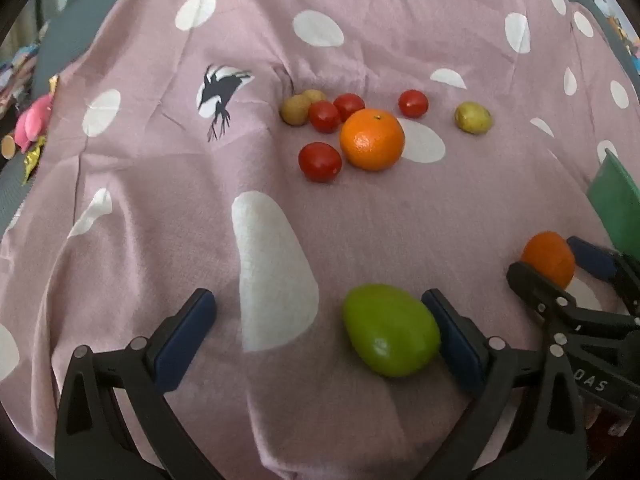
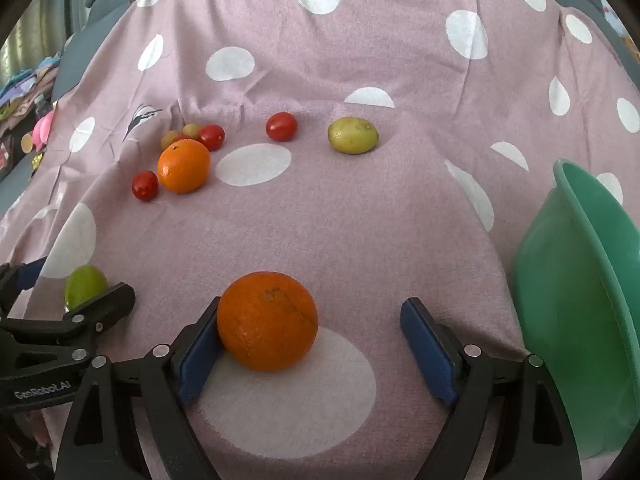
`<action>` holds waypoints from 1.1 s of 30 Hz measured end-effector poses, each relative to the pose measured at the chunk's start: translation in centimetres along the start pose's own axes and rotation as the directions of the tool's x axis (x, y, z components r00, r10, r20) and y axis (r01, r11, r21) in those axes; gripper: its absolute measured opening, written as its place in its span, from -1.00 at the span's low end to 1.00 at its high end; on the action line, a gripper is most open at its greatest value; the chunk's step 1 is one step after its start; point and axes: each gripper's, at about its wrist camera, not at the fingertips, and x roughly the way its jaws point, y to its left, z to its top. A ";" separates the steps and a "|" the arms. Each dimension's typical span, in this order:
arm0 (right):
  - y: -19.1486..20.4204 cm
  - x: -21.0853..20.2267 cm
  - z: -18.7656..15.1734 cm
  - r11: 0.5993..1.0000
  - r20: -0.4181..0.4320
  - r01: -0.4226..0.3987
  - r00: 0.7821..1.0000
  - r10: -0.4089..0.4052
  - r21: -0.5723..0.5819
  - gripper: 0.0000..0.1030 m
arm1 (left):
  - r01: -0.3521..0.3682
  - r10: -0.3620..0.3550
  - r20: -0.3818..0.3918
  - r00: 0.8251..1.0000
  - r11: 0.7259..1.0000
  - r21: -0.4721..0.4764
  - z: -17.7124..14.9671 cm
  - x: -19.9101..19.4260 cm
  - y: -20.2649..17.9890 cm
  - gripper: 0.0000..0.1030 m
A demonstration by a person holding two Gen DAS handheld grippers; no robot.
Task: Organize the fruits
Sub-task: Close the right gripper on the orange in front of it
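Right gripper (image 2: pixel 310 346): fingers spread as wide as they go, gripping nothing. The near orange (image 2: pixel 267 321) lies between them, touching the left pad, clear of the right.
Left gripper (image 1: pixel 320 340): fingers likewise fully spread, nothing held. The green fruit (image 1: pixel 390 330) sits inside the gap, against the right pad, well off the left.
Judged reason for placement: each gripper straddles one fruit, angled down, apparently set up for a pinch; neither is centred, so closing may roll the fruit sideways.
Green bowl (image 2: pixel 576 304): just right of the right gripper, tilted in this view, interior showing no fruit. Judged to be the collection point, hence the nearest fruits being addressed first.
Surface: pink spotted cloth (image 2: pixel 360 220); whether a bed or tabletop lies beneath cannot be told.
Middle distance: far orange (image 1: pixel 372 140) with red tomatoes around it, one tomato (image 1: pixel 320 162) just beside it.
Further back: two small tan fruits (image 1: pixel 295 109) touching the tomato cluster; lone tomato (image 1: pixel 413 103) apart; yellow-green fruit (image 1: pixel 473 117) well to the right.
View differences: the right wrist shows the bowl's rim and inside; the left wrist catches only a green edge. The left wrist shows the green fruit whole; the right wrist sees it half hidden behind the left gripper.
Task standing: judged barely begun, all fruit on the cloth.
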 end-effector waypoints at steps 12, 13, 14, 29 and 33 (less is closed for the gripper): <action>-0.7 -3.8 2.6 0.988 0.027 -0.128 0.992 0.126 0.084 0.67 | 0.143 -0.120 0.147 0.982 0.976 -0.163 3.7 -6.5 2.3 0.98; -1.0 -4.1 3.2 0.985 0.028 -0.137 0.991 0.134 0.106 0.67 | 0.169 -0.142 0.152 0.978 0.969 -0.182 4.1 -6.9 2.8 0.98; -1.5 -4.6 3.9 0.980 0.026 -0.143 0.990 0.141 0.141 0.67 | 0.156 -0.138 0.109 0.984 0.970 -0.184 5.1 -6.8 2.9 0.98; -1.7 -5.3 7.4 0.975 -0.012 -0.136 0.990 0.140 0.173 0.66 | -0.001 0.002 0.016 1.000 0.999 -0.051 10.1 -4.3 -0.3 0.96; -1.8 -4.8 6.5 0.979 -0.039 -0.125 0.990 0.133 0.163 0.66 | -0.003 0.004 0.018 1.000 0.998 -0.068 9.7 -3.8 -0.3 0.96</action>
